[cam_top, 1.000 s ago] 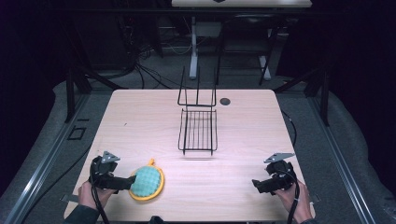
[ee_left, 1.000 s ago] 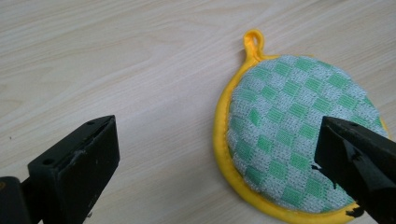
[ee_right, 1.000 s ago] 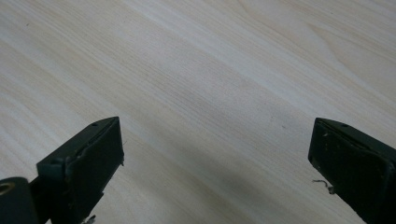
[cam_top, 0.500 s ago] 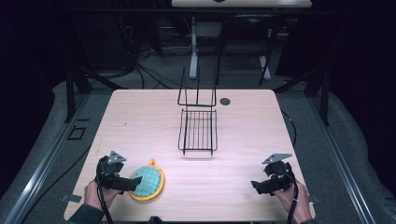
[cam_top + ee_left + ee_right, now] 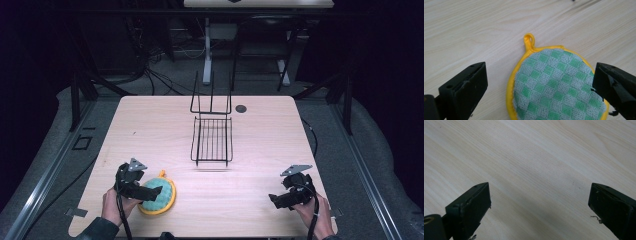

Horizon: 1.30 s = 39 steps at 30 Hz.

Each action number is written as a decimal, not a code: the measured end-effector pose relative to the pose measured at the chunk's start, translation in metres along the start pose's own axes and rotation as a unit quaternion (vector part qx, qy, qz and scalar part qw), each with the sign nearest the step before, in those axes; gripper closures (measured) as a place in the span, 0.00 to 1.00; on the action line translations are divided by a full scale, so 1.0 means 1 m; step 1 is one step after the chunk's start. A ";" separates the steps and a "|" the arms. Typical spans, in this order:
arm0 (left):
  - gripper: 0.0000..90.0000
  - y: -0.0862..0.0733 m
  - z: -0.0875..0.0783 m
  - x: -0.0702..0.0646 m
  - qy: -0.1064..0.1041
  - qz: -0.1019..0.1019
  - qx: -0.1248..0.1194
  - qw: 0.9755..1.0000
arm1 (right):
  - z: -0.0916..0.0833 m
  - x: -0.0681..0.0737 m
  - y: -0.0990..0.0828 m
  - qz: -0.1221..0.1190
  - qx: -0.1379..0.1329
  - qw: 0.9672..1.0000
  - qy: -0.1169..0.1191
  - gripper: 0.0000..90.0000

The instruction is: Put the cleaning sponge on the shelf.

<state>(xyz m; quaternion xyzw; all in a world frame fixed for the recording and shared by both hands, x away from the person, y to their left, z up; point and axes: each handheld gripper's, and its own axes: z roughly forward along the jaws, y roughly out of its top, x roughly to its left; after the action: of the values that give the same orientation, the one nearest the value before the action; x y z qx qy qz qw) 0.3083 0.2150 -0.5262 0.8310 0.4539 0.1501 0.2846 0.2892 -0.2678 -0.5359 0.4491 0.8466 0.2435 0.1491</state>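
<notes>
Near the front left corner of the counter (image 5: 150, 125) lies a round pot holder (image 5: 159, 196), green checks with a yellow rim. The left claw (image 5: 150, 192) has slid closer to it since a second ago. Now its jaws are wide apart, one on each side of the pot holder, with the little yellow loop (image 5: 529, 41) pointing away. It looks ready to pinch. The right claw (image 5: 280, 200) has barely moved; its jaws are apart over bare wood. A black wire rack (image 5: 212, 140) waits in the middle, well apart from both.
</notes>
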 end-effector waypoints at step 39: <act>0.82 -0.008 0.023 0.006 -0.014 0.001 0.028 1.000 | -0.004 0.011 0.005 -0.023 -0.006 1.000 0.014 0.08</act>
<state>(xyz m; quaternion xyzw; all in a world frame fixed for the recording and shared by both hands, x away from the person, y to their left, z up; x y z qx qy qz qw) 0.3184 0.2159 -0.5493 0.8410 0.4529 0.1258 0.2678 0.2846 -0.2579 -0.5305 0.4253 0.8572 0.2513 0.1456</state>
